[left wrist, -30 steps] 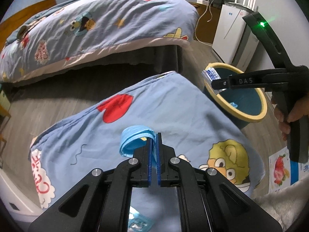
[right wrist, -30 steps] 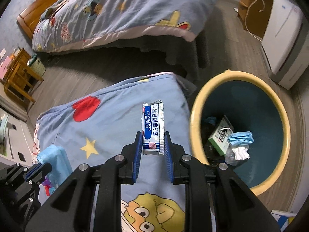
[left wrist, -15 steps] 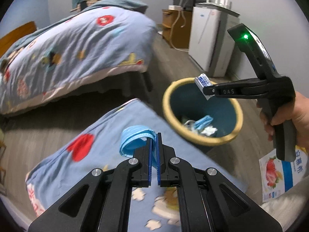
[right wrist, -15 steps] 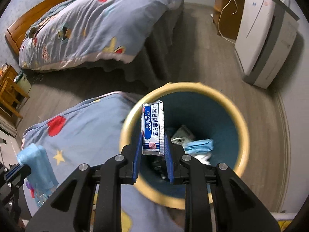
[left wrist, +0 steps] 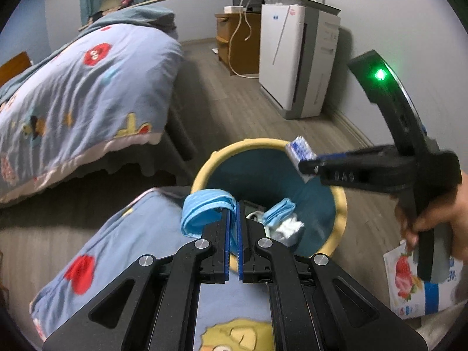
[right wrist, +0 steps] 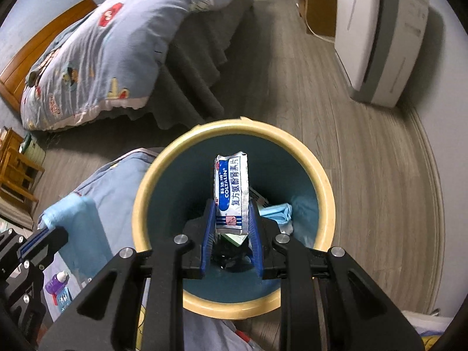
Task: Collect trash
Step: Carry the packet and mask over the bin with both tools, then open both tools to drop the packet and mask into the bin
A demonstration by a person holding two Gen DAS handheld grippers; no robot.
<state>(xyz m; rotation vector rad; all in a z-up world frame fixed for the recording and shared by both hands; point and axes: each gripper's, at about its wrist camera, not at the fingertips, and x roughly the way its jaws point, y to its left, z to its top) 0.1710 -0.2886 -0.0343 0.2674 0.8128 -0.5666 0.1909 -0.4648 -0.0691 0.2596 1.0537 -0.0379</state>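
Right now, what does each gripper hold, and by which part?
The left gripper pinches a blue face mask at one end. The right gripper clamps a white-and-blue medicine sachet by its lower end.

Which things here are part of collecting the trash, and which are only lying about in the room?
Part of the job:
- blue face mask in the left gripper
- medicine packet in the right gripper
- trash bin, with trash inside

Only lying about:
- bed
- white air purifier
- wooden cabinet
- strawberry bag
- purple bottle

floor: grey wood planks | bed: cartoon quilt | white appliance by grey wall
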